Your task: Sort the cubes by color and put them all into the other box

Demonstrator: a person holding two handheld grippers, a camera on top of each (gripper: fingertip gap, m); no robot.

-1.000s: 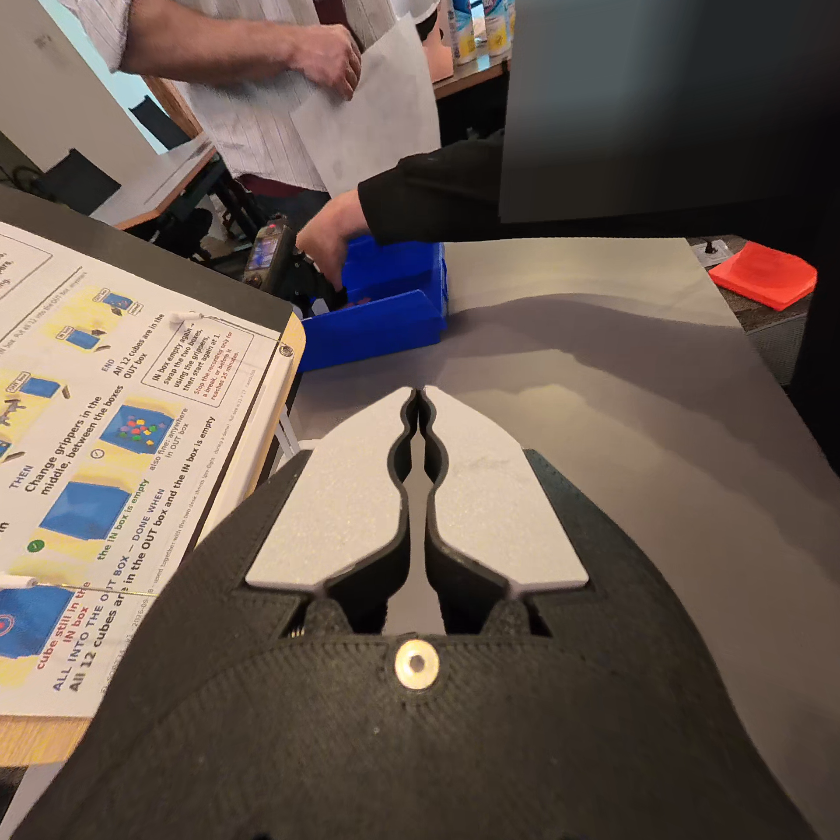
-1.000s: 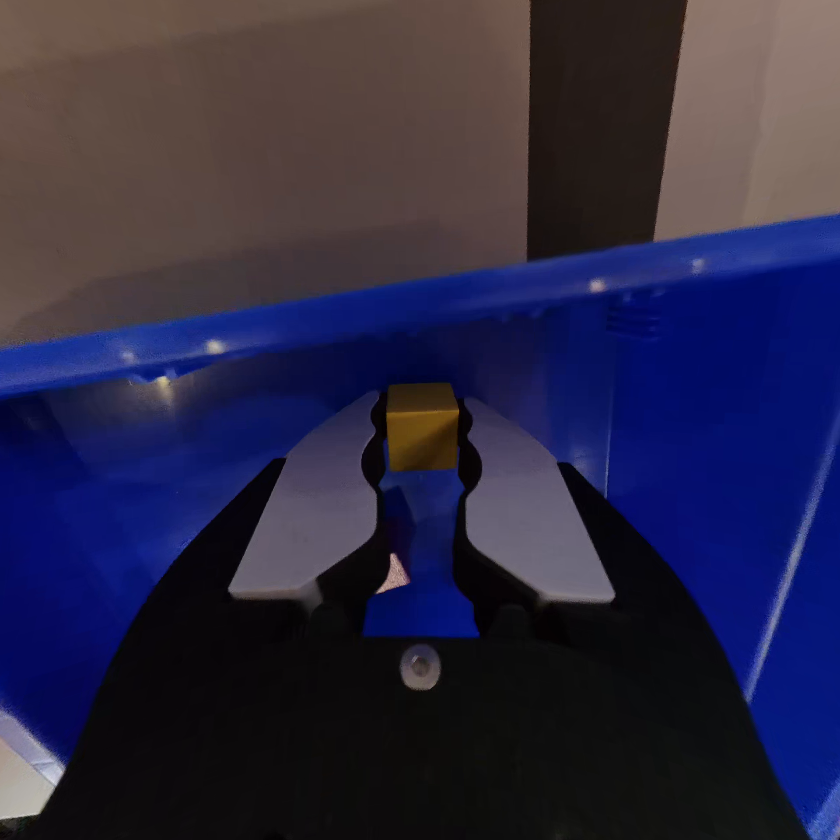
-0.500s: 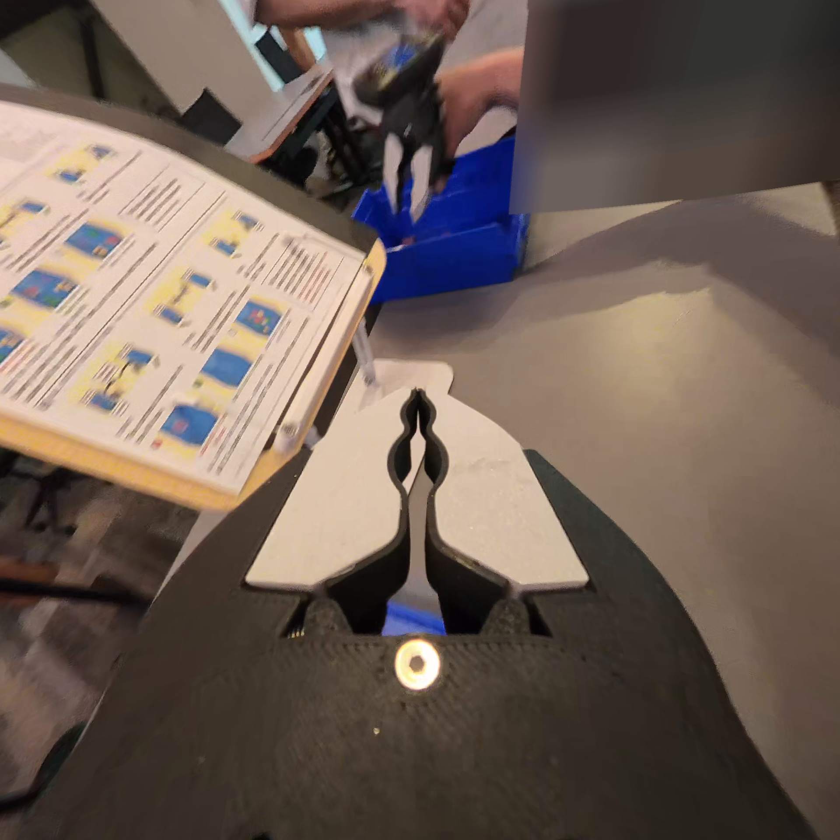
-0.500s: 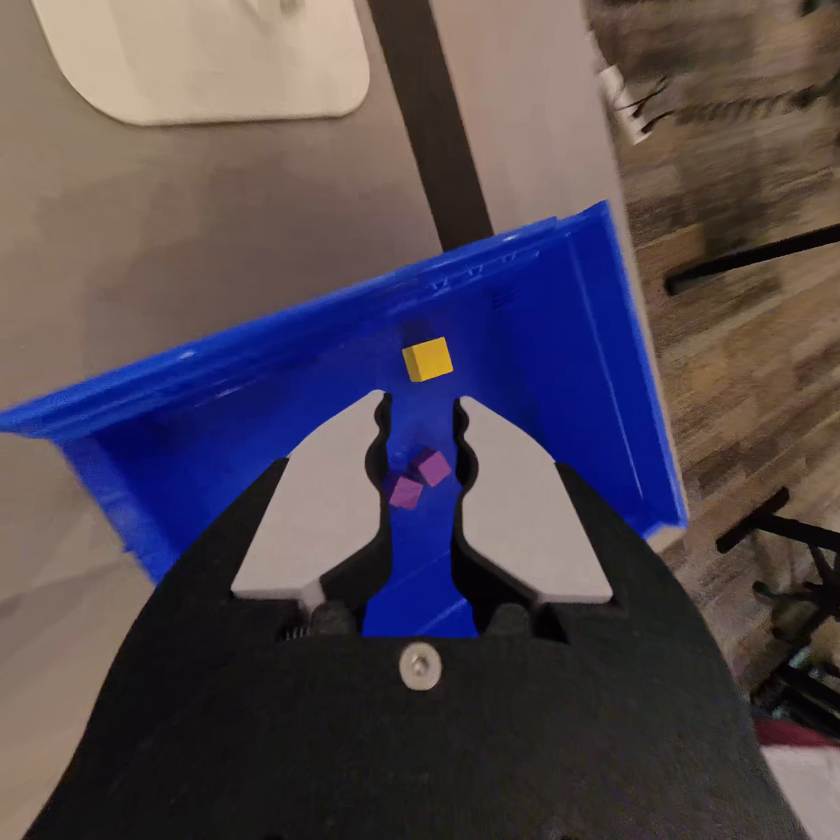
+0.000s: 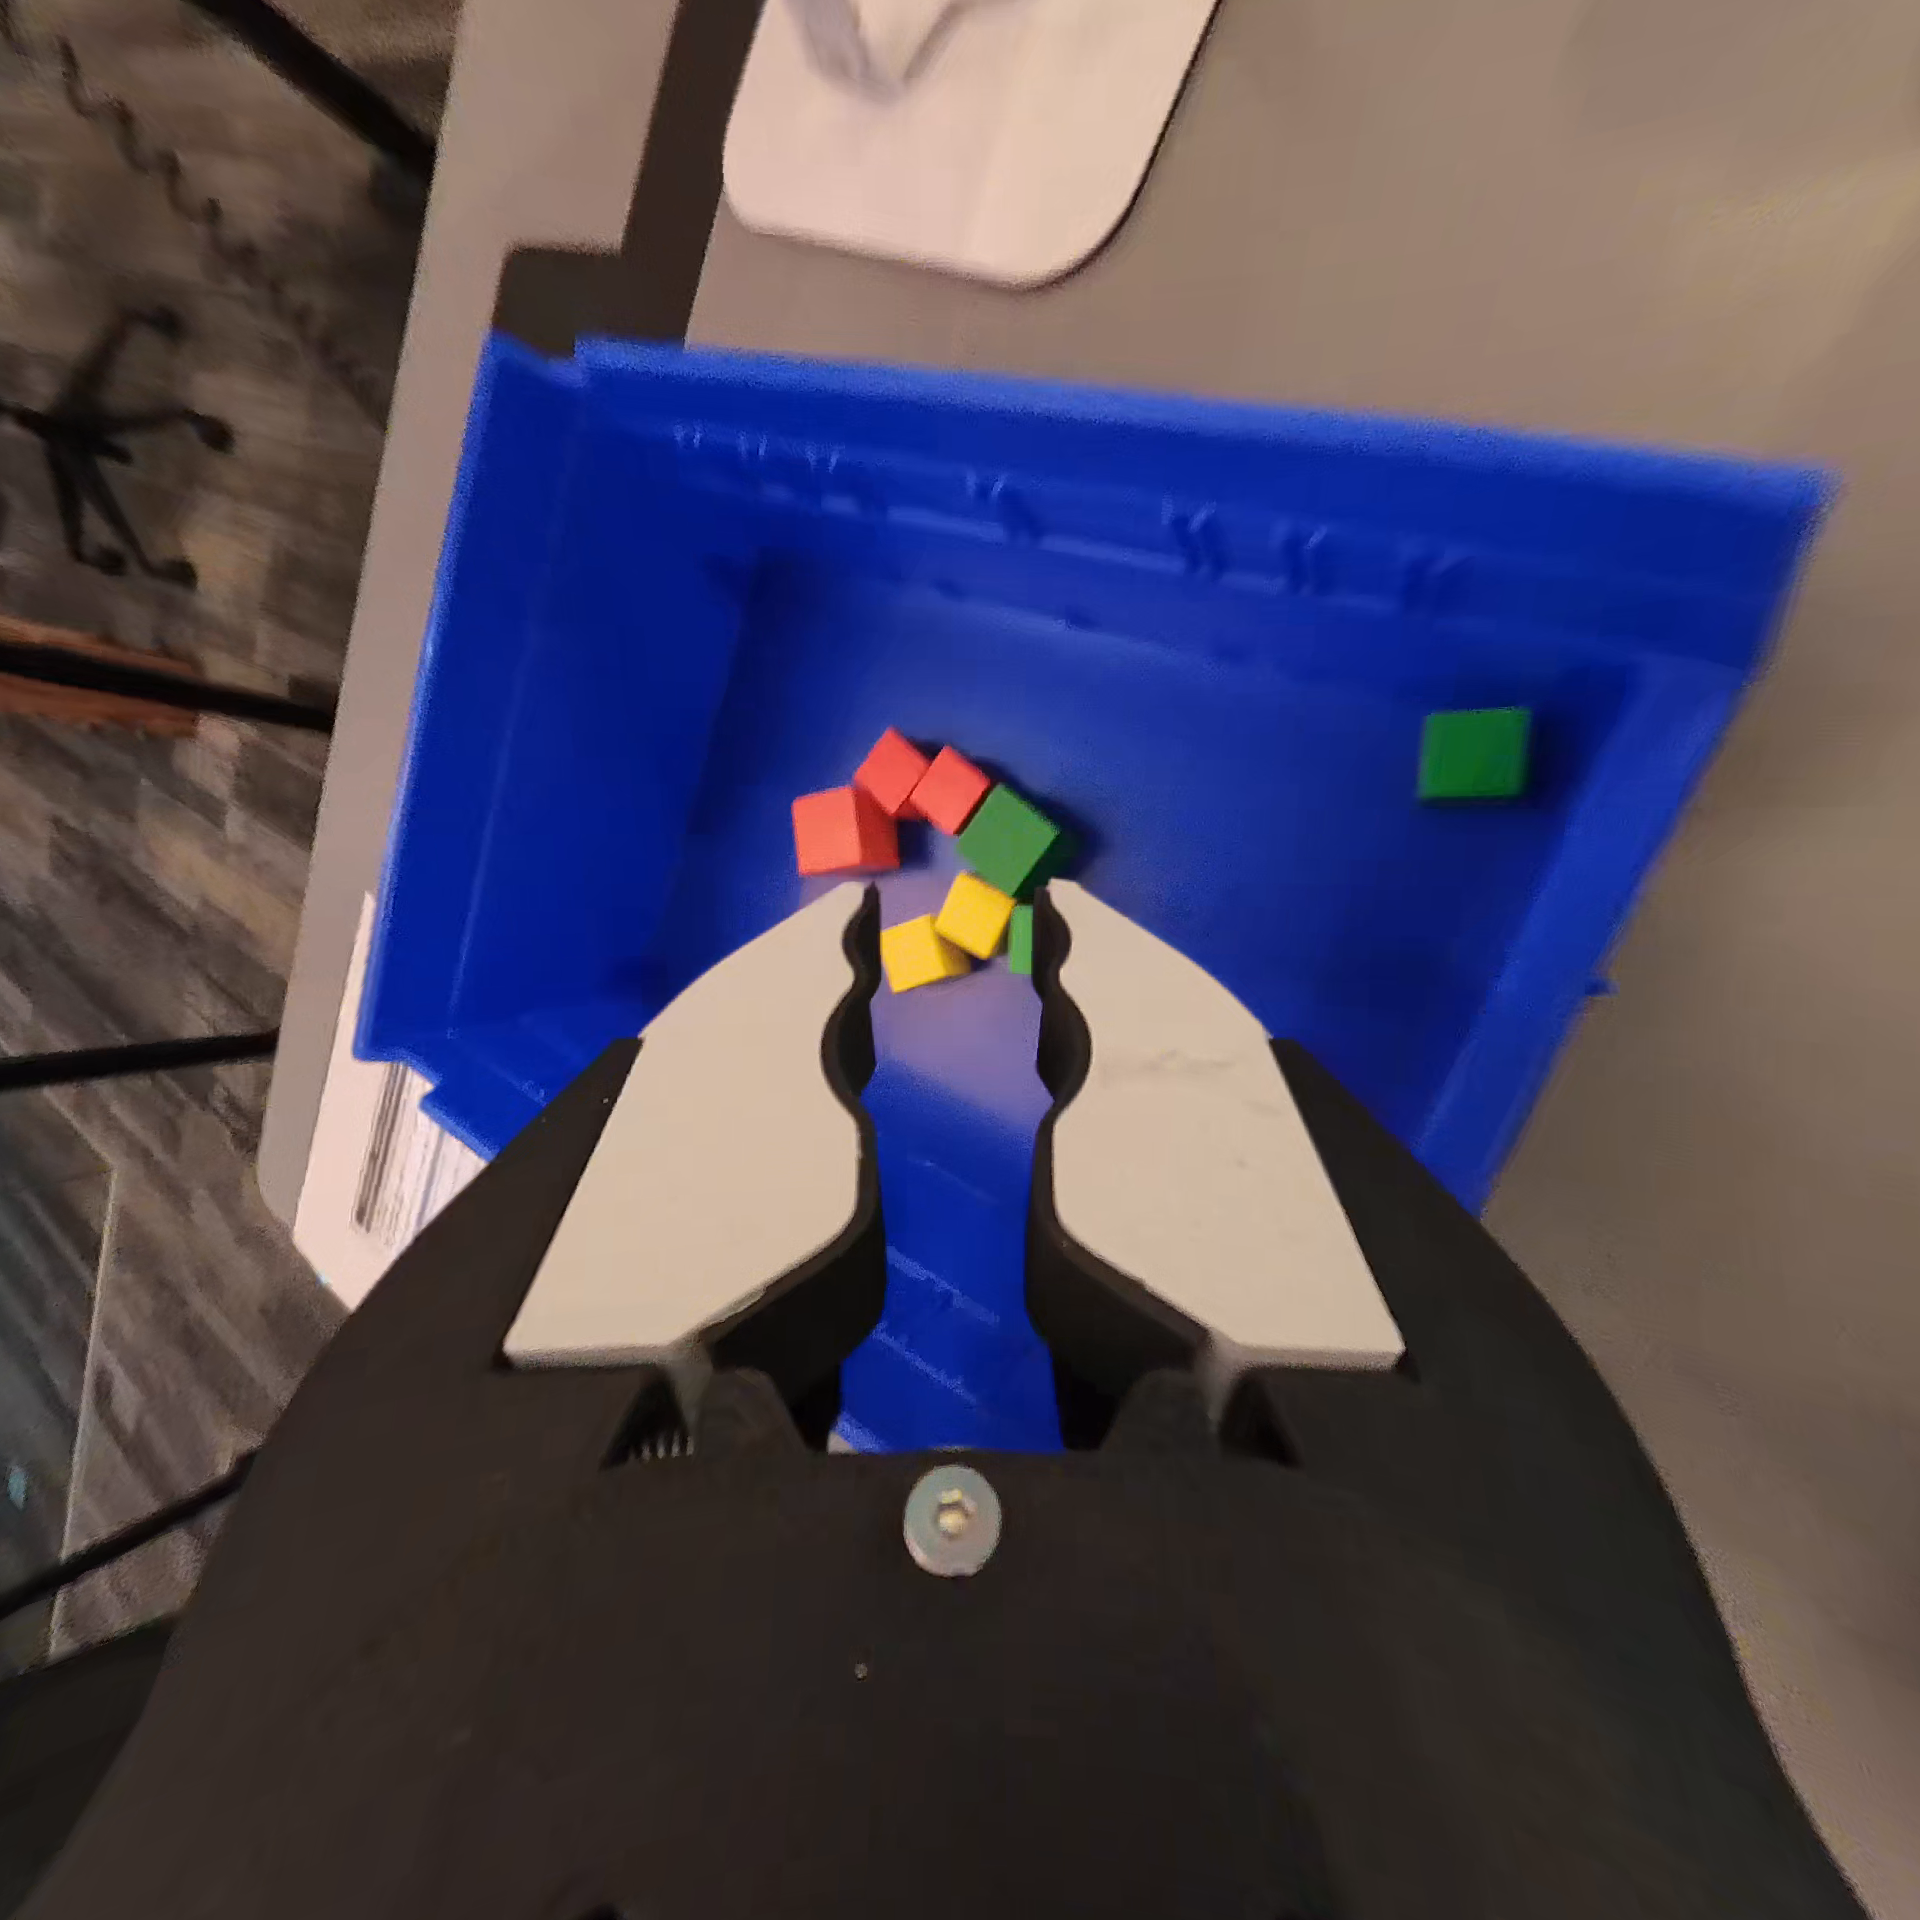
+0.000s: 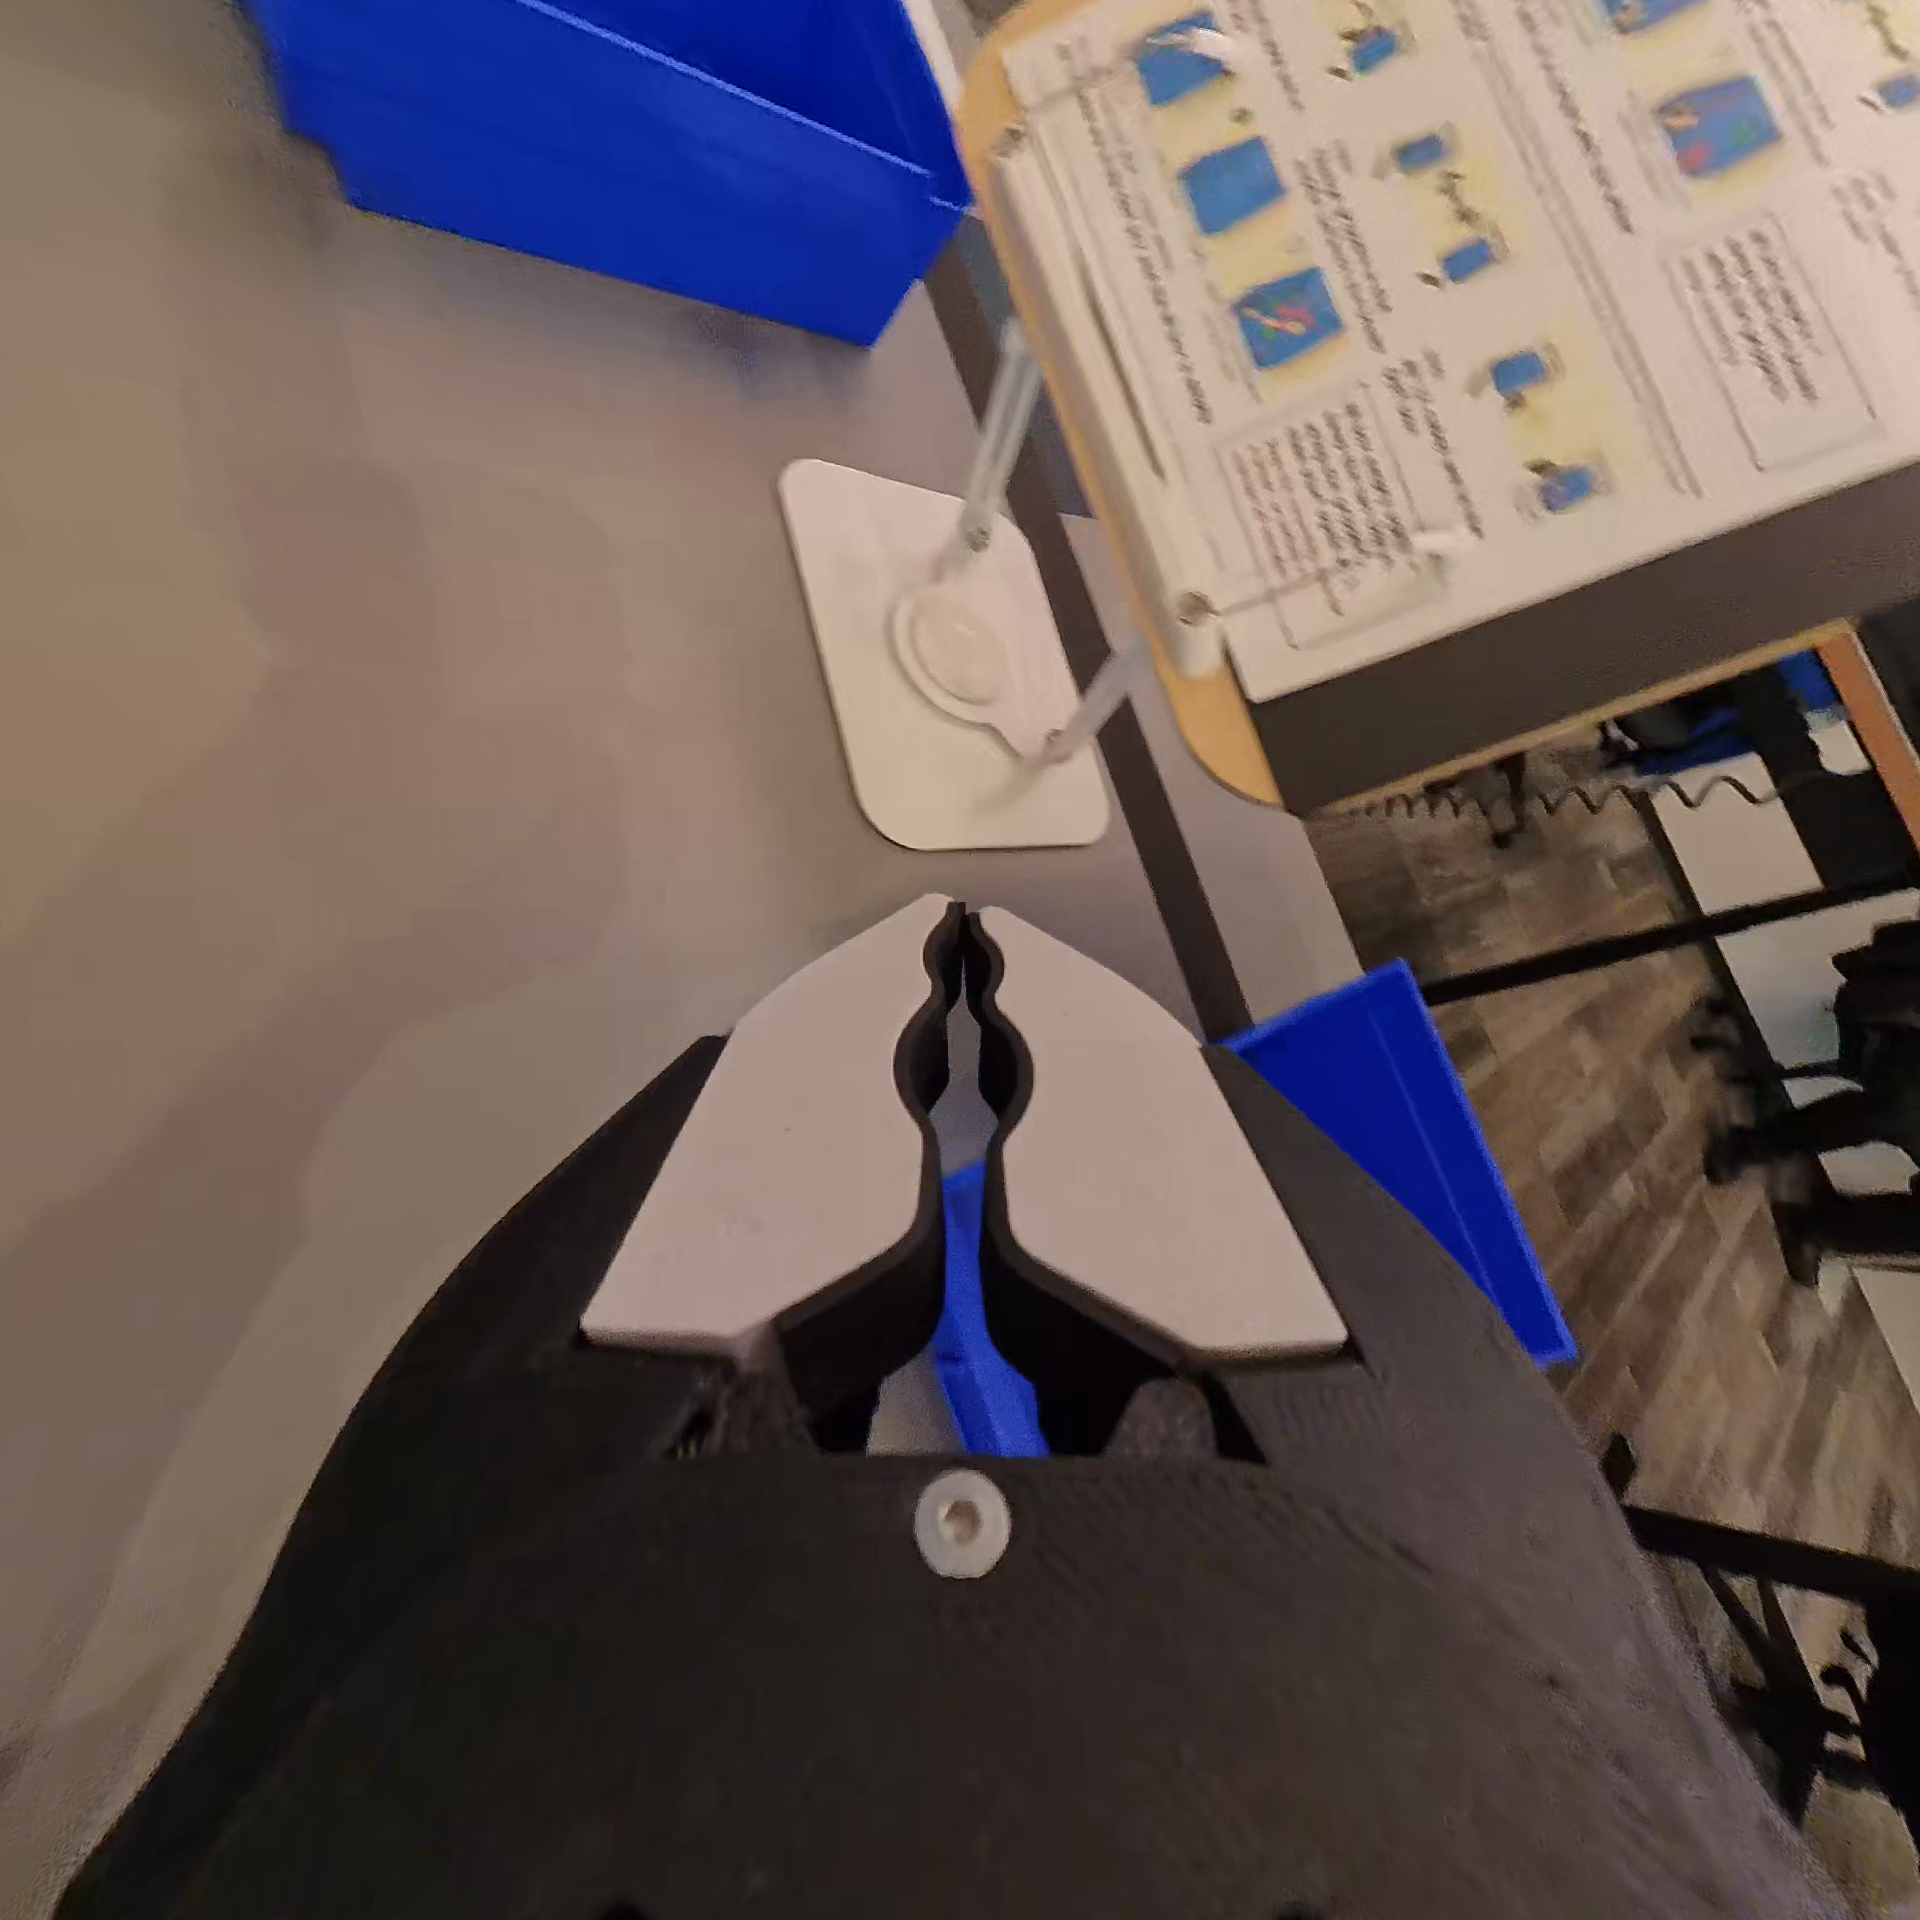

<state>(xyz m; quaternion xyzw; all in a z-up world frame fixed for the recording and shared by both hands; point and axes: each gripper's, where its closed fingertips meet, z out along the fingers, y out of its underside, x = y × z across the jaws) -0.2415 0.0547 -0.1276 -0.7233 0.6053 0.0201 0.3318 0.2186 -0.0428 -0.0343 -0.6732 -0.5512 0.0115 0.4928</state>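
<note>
In the left wrist view a blue box (image 5: 623, 727) holds three red cubes (image 5: 842, 831), two yellow cubes (image 5: 974, 912) and a green cube (image 5: 1008, 840) bunched in the middle. Another green cube (image 5: 1473, 753) lies alone at the right. A third green cube (image 5: 1021, 940) peeks out beside the right finger. My left gripper (image 5: 956, 904) is open above the yellow cubes, holding nothing. My right gripper (image 6: 956, 914) is shut and empty above the grey table. A blue box rim (image 6: 1392, 1122) shows under it at the right, and a second blue box (image 6: 623, 135) stands far off.
A white stand base (image 6: 935, 665) sits on the table (image 6: 364, 623) and carries a tilted board with an instruction sheet (image 6: 1507, 260). The same base (image 5: 966, 135) lies beyond the cube box. The table edge and floor (image 5: 156, 520) are at the left of that box. Across from one pair of fingers to the other is roughly 50 cm.
My left gripper swung from over the bare table to above the box of cubes and opened. My right gripper let go of a yellow cube in the other box, pulled out and shut.
</note>
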